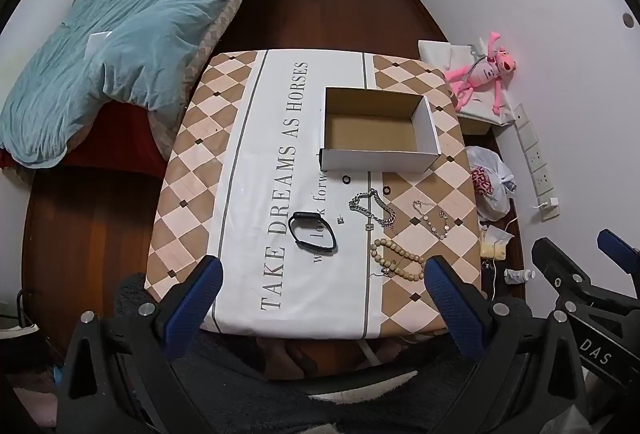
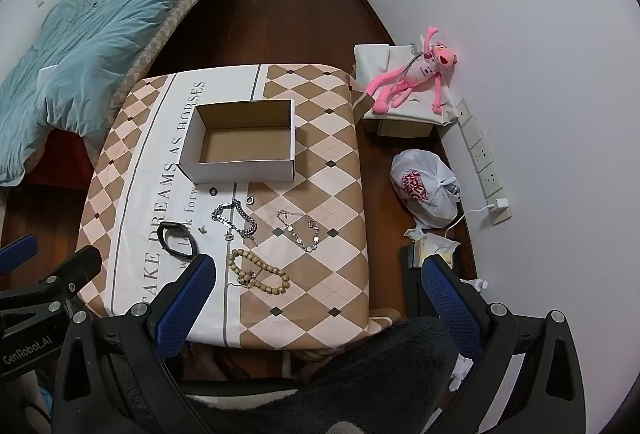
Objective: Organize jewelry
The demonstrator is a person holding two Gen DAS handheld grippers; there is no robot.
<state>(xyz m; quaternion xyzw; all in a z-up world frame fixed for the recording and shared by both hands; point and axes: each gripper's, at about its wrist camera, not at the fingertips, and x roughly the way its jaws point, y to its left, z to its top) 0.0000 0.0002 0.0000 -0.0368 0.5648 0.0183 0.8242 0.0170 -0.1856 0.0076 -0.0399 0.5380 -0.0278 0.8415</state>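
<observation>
An open, empty cardboard box (image 1: 376, 127) (image 2: 244, 141) stands on the table (image 1: 240, 193) (image 2: 320, 254). In front of it lie a black band (image 1: 313, 234) (image 2: 176, 240), a silver chain (image 1: 373, 209) (image 2: 236, 218), a thin stone bracelet (image 1: 432, 220) (image 2: 301, 230), a wooden bead bracelet (image 1: 398, 258) (image 2: 259, 271), two small black rings (image 1: 346, 179) (image 1: 386, 189) (image 2: 213, 191) (image 2: 250, 199) and a tiny charm (image 1: 340, 220) (image 2: 202, 229). My left gripper (image 1: 322, 284) and right gripper (image 2: 318, 284) are both open and empty, held above the table's near edge.
A bed with a teal duvet (image 1: 120, 33) (image 2: 88, 45) is at left. A pink plush toy (image 1: 486, 71) (image 2: 408, 77) on a box, a white plastic bag (image 2: 426, 189) (image 1: 490, 183) and a power strip (image 2: 484, 161) lie on the floor at right.
</observation>
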